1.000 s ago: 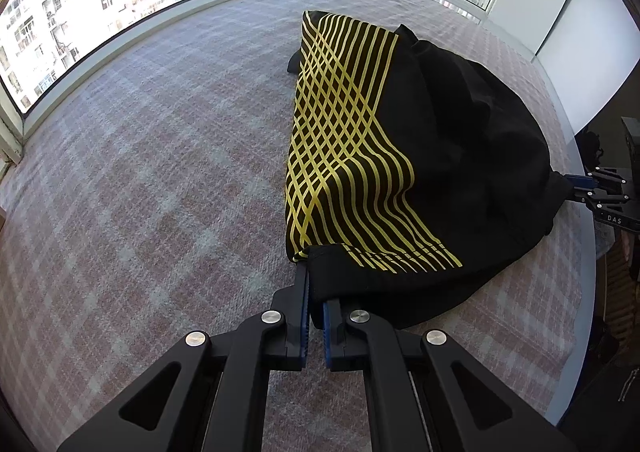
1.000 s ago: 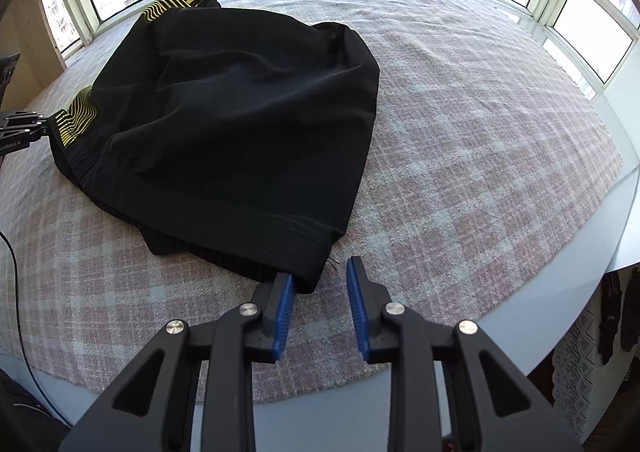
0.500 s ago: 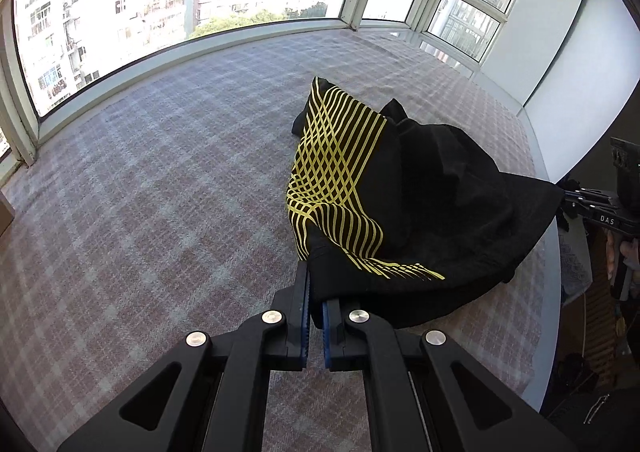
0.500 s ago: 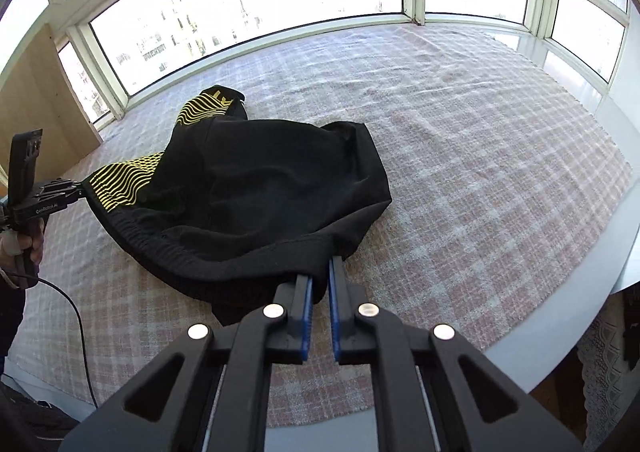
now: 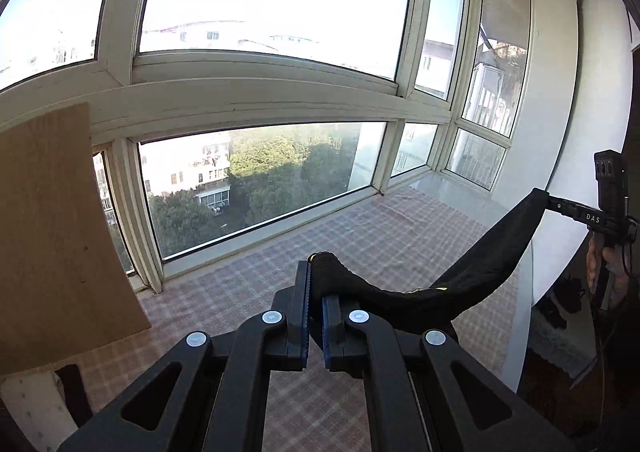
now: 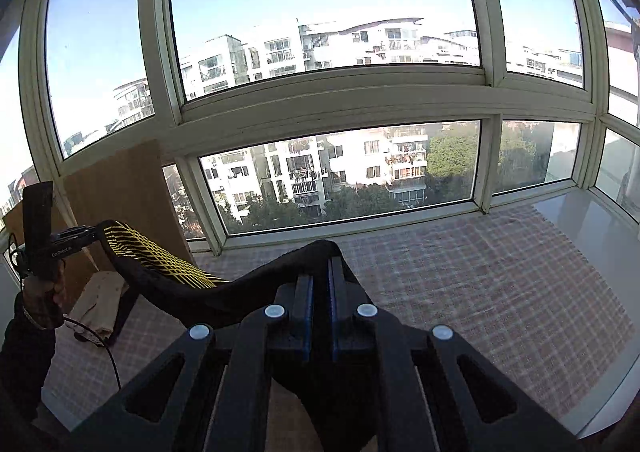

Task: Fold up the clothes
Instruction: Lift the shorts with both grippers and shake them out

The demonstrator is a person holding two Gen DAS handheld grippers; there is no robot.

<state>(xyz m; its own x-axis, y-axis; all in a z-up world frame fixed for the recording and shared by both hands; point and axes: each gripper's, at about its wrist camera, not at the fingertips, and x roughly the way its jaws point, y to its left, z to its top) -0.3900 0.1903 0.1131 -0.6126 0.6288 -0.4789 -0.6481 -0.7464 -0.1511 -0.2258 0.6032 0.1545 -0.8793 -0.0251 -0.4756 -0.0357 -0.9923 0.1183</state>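
Observation:
A black garment with yellow line pattern (image 5: 480, 268) hangs stretched in the air between both grippers, lifted off the plaid-covered table (image 5: 380, 228). My left gripper (image 5: 315, 284) is shut on one edge of the garment. The right gripper shows at the far right of the left wrist view (image 5: 560, 207), holding the other end. In the right wrist view my right gripper (image 6: 320, 280) is shut on the black garment (image 6: 248, 288), whose yellow-patterned part (image 6: 156, 252) runs up to the left gripper (image 6: 86, 234) at far left.
Large windows (image 6: 340, 179) stand beyond the table's far edge. A wooden board (image 5: 52, 219) leans at the left. A beige cloth (image 6: 100, 300) and a cable (image 6: 108, 352) lie at the table's left end. A white wall (image 5: 592, 111) is at right.
Both grippers have risen and tilted up to level, lifting the garment off the table; it now hangs stretched between them. One second ago the right gripper was open, then it shut on the hem.

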